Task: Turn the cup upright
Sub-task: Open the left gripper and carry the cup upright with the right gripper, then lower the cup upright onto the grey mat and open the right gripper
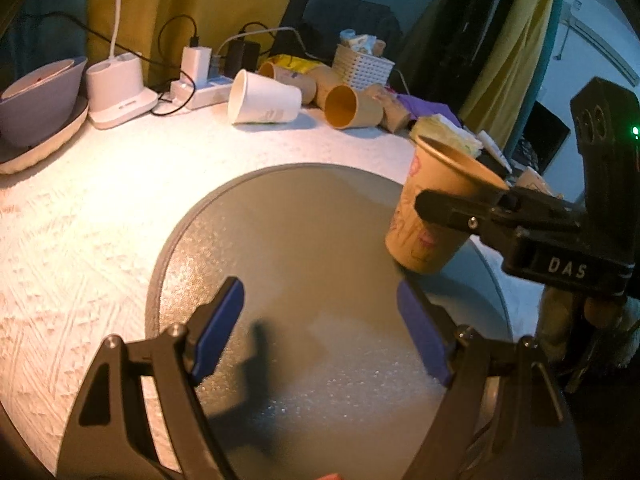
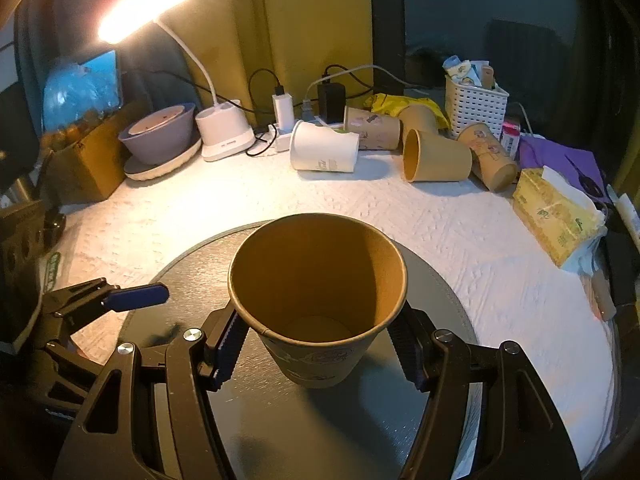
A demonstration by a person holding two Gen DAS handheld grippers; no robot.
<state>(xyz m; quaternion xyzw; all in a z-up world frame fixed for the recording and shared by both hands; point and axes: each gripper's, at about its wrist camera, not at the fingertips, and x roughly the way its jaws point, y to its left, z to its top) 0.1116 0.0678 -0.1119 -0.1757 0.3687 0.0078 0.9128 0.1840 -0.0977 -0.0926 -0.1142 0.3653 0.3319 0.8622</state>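
Observation:
A brown paper cup (image 2: 320,304) with cartoon prints stands mouth up, slightly tilted, on the grey round mat (image 2: 280,420). My right gripper (image 2: 316,346) is shut on the cup, one pad on each side below the rim. In the left wrist view the same cup (image 1: 432,208) is at the mat's right edge with the right gripper's black finger (image 1: 460,208) across it. My left gripper (image 1: 320,328) is open and empty over the mat (image 1: 280,240), left of the cup. One of its blue-padded fingers (image 2: 136,296) shows in the right wrist view.
Several paper cups lie on their sides at the back: a white one (image 2: 324,152) and brown ones (image 2: 436,156). Behind them are a power strip with chargers (image 2: 284,120), a lamp base (image 2: 224,132), a grey bowl (image 2: 160,132), a white basket (image 2: 476,104) and a tissue pack (image 2: 556,216).

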